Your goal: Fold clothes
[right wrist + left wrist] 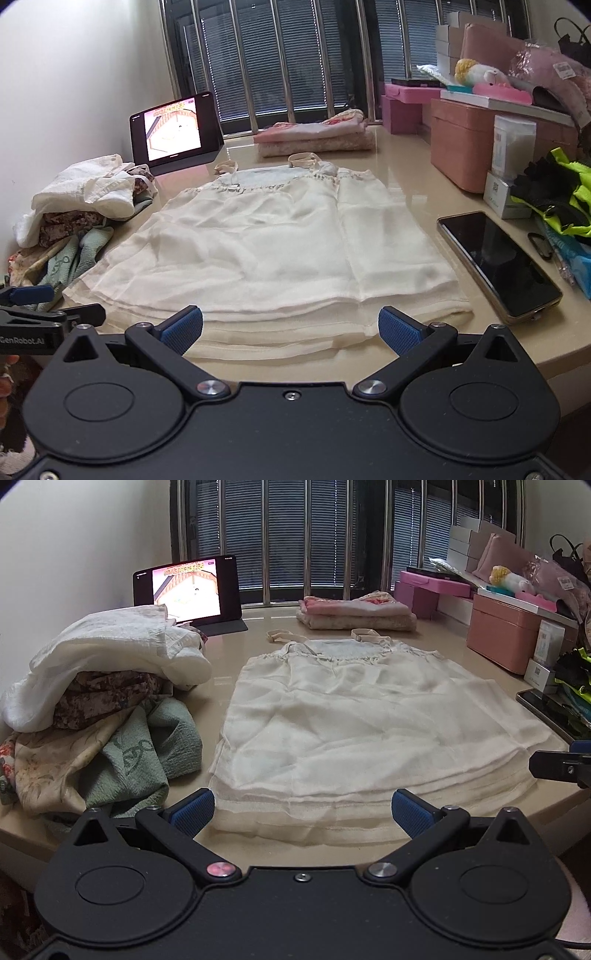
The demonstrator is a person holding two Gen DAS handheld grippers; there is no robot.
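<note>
Lying flat on the glossy beige worktop [229, 653], the cream camisole top [354, 720] is thin, crinkled gauze with layered hems toward me and narrow straps [275, 635] at the far end. My left gripper [303, 808] and right gripper [291, 326] hover just short of that hem, blue ribbed fingers [194, 810] spread wide apart, holding nothing. To the left sits a rumpled pile of clothes [99, 705]; behind, a folded pink stack [354, 613] and a lit tablet [188, 587]. A dark phone [496, 262] lies just beside the top's right edge.
</note>
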